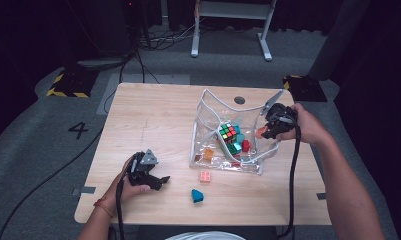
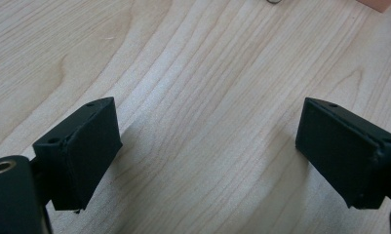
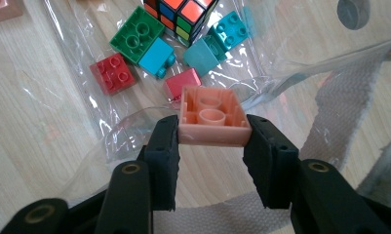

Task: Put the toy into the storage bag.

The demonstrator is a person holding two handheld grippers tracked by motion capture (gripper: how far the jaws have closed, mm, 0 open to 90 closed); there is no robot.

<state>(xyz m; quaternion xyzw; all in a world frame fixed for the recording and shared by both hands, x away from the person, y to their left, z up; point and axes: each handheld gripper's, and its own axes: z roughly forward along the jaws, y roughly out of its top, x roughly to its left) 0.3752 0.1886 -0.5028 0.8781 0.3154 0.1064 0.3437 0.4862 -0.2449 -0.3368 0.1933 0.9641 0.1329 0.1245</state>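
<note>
Nearest the person, a teal block [image 1: 197, 195] is lying on the wooden table [image 1: 153, 120] close to its front edge, with a pale pink brick [image 1: 205, 176] just beyond it. To their left, the left gripper [image 1: 160, 181] is resting low over the table in the person's left hand [image 1: 129, 187]. The left gripper view is showing its two black jaws spread wide apart over bare wood grain, with nothing between them.

Further in, a clear plastic pouch [image 1: 208, 112] with a white webbing rim is lying open on the table. An orange block [image 1: 208, 154] is sitting near the pouch's front left corner. Inside the pouch a colour cube [image 1: 228, 132] is resting beside a green brick [image 3: 137, 35], a red brick [image 3: 112, 73], a second, smaller red brick [image 3: 182, 84] and several teal bricks [image 3: 156, 56].

At the pouch's right edge, the right gripper [image 1: 264, 131] is being held in the person's right hand [image 1: 304, 125]. The right gripper view is showing its jaws pinching a salmon pink brick [image 3: 212, 117] by two opposite sides, hollow underside facing the camera. The brick is hanging above the pouch's clear wall and rim, just short of the loose bricks inside. Whether it is touching the plastic cannot be told.

At the table's far edge, a round grey disc [image 1: 239, 100] is sitting behind the pouch.
</note>
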